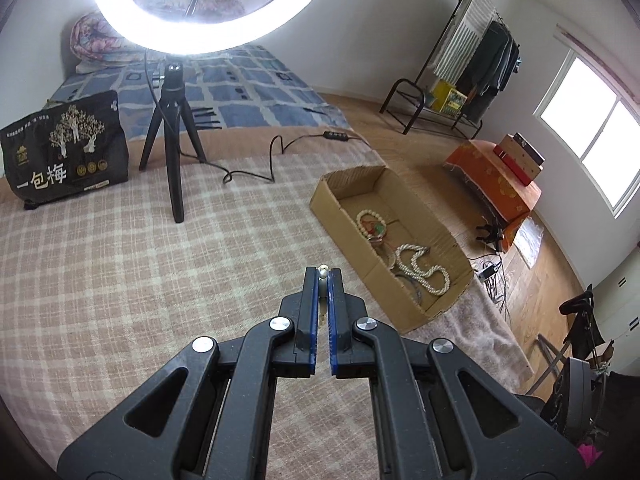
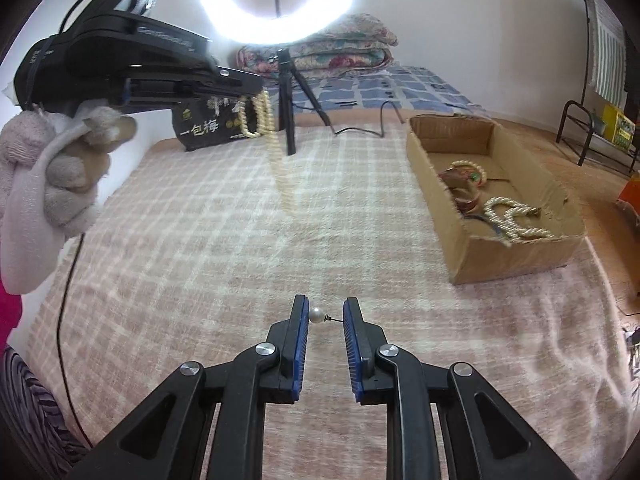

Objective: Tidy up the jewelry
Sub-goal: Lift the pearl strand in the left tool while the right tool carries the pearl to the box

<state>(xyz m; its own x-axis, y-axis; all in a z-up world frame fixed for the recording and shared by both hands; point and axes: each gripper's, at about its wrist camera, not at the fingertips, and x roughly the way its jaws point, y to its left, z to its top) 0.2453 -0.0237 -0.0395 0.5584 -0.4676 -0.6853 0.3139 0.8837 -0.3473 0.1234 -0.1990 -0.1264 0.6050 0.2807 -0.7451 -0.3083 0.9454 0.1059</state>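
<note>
Between the blue pads of the right gripper (image 2: 324,312), a single pearl earring (image 2: 317,315) is pinched crosswise: the pearl rests against the left pad and its thin post reaches to the right pad, so the jaws stand narrow with a small gap, clamped on it. The earring hangs above the pink plaid blanket (image 2: 224,240).

Up at far left in the right wrist view, the left gripper (image 2: 256,87) is held in a gloved hand (image 2: 60,172), and a long pearl necklace (image 2: 262,120) dangles from its tip in loops, with one strand trailing down toward the blanket, blurred. In the left gripper's own view (image 1: 323,276) the jaws are all but closed, with a bead or two of the pearl necklace (image 1: 322,269) showing at the fingertips.

To the right lies an open cardboard box (image 2: 516,256) on the blanket, well apart from both grippers. Inside it are a coiled white pearl strand (image 1: 420,270) at the near end and a bead bracelet (image 1: 372,222) with some red and green pieces toward the middle.

Farther off, a lit ring light (image 1: 216,8) stands on a black tripod (image 1: 172,140), with its cable running across the blanket. A black printed bag (image 1: 64,148) stands at far left. Behind are a blue patterned bedcover (image 1: 248,92) and folded floral quilts (image 2: 344,48).
</note>
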